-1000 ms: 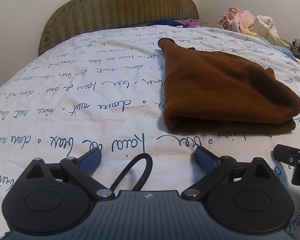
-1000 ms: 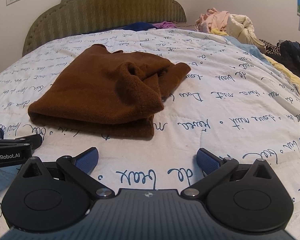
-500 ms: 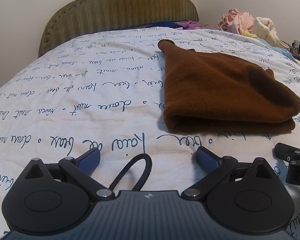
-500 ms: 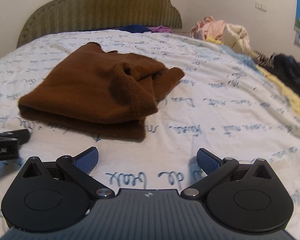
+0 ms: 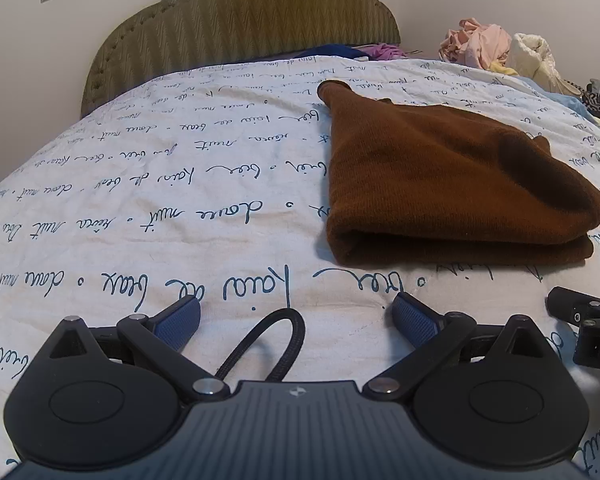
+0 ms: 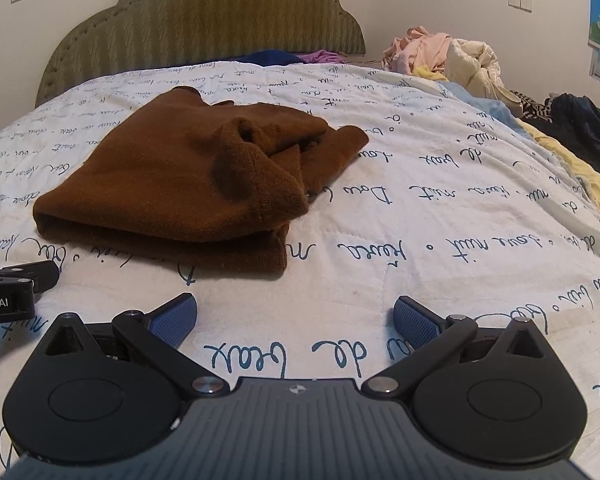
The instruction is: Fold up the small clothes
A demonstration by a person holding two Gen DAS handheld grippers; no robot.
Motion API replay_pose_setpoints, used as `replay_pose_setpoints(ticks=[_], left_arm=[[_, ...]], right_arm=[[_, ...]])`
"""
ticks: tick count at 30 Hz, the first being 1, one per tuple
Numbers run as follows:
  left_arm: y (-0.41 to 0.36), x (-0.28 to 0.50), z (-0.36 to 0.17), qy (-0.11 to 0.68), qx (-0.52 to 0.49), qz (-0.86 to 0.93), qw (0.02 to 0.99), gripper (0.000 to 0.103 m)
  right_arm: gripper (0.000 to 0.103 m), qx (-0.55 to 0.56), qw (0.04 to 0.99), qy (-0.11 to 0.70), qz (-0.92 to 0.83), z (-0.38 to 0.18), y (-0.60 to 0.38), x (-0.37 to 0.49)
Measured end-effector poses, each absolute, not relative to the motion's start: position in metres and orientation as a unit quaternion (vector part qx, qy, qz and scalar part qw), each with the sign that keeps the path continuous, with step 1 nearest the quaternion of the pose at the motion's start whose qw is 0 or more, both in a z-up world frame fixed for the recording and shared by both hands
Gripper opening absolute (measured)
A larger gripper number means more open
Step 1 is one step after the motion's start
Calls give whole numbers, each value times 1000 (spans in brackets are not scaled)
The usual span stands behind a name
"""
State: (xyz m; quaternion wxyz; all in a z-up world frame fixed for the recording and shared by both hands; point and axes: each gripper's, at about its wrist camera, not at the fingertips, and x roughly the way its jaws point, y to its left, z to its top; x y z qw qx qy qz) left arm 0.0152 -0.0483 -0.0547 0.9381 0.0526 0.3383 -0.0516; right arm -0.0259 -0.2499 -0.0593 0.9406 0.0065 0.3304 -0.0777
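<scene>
The left gripper (image 5: 296, 318) had its fingers (image 5: 179, 320) spread wide and grasping nothing; the right gripper (image 6: 295, 316) stood the same, fingers (image 6: 414, 320) parted and empty. Both hung low over the bed (image 5: 140, 240), side by side, level and pointed toward the headboard (image 5: 240, 20), just short of the garment's near edge.

The brown garment (image 5: 440, 184) lay on the bed ahead, to the right of the left gripper and to the left of the right one, doubled over with its fold facing them. Its right side was bunched, a loose flap (image 6: 332, 148) spilling out.

In the inspector's judgement, the fold was unfinished. The right gripper should pinch that flap and lay it flat while the left pins the opposite edge, so the layers do not slide.
</scene>
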Motion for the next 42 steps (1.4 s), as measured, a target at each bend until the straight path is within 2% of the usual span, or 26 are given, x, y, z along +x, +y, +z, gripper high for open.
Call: replay_pose_setpoints(ticks=[42], left_arm=[[-48, 16, -55, 339, 53, -52, 938, 103]], right_arm=[[103, 10, 941, 329, -77, -58, -247, -28]])
